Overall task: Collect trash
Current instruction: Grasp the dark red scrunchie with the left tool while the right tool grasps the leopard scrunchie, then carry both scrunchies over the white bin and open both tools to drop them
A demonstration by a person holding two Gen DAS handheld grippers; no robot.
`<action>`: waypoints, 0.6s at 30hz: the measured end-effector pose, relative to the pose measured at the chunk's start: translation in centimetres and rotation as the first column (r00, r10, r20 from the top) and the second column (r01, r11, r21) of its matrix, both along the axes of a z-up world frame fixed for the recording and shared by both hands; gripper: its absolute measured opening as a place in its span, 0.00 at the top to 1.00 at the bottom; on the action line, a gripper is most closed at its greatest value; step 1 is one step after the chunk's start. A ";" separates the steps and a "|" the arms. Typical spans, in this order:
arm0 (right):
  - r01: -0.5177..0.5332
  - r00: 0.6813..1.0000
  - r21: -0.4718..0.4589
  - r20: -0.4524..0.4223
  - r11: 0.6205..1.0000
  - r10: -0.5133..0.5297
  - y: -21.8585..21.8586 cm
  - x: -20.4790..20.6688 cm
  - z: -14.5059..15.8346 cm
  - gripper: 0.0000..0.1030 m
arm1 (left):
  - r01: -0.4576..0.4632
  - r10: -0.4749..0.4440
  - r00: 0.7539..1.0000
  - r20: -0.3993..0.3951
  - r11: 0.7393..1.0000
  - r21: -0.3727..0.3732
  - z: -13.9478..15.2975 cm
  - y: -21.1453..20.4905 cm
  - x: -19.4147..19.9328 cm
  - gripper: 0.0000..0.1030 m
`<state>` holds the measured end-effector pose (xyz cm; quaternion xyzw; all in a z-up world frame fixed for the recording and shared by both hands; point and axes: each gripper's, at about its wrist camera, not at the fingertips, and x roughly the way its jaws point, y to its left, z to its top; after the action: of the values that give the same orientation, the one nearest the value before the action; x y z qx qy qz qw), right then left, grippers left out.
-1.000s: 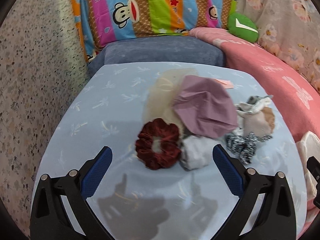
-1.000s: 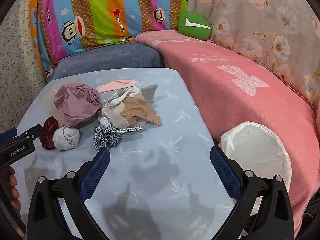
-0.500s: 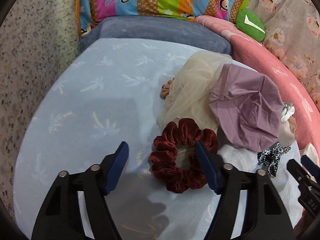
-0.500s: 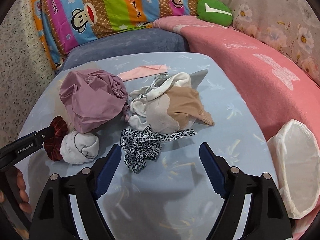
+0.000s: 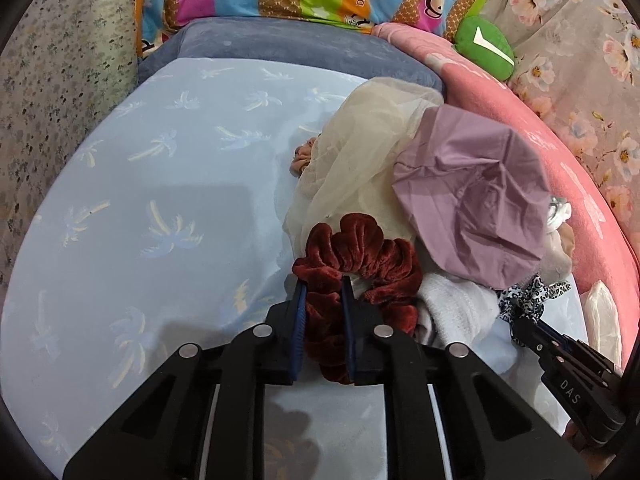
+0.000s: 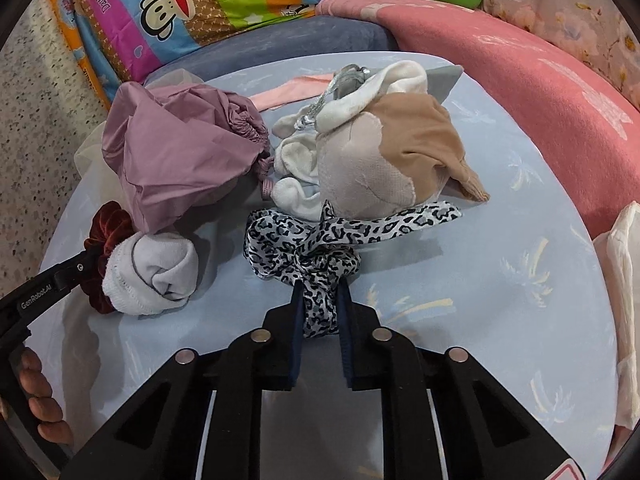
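The left hand-held gripper was clamped on the dark red scrunchie and the right hand-held gripper on the leopard-print scrunchie, both lying on the counter before the mauve cloth

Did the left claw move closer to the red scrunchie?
Yes. The left claw came forward over the blue tablecloth and shut on the red scrunchie.

The left gripper sits at lower centre of its view, fingers pinched on the dark red velvet scrunchie; the right gripper, lower centre of its view, has fingers clamped on the leopard-print scrunchie
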<state>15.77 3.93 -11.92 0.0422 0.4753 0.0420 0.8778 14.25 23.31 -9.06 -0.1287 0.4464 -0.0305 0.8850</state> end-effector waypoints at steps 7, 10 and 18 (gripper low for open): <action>0.010 0.996 0.025 0.094 1.000 -0.012 -1.2 -2.3 4.2 0.92 | 0.019 -0.021 0.997 0.071 0.999 0.029 3.1 -1.3 -1.4 0.86; 0.010 0.991 0.030 0.134 0.999 -0.014 -1.8 -3.5 6.1 0.92 | 0.036 -0.039 0.994 0.103 0.999 0.031 4.6 -2.0 -2.0 0.86; 0.038 0.973 0.060 0.224 0.997 -0.051 -4.8 -6.2 10.9 0.92 | 0.104 -0.109 0.975 0.192 0.994 0.035 8.7 -5.3 -3.5 0.86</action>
<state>9.53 -0.87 -1.06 0.0721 0.3703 0.0400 0.9252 10.78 17.97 -0.38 -0.0902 0.3647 -0.0850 0.9229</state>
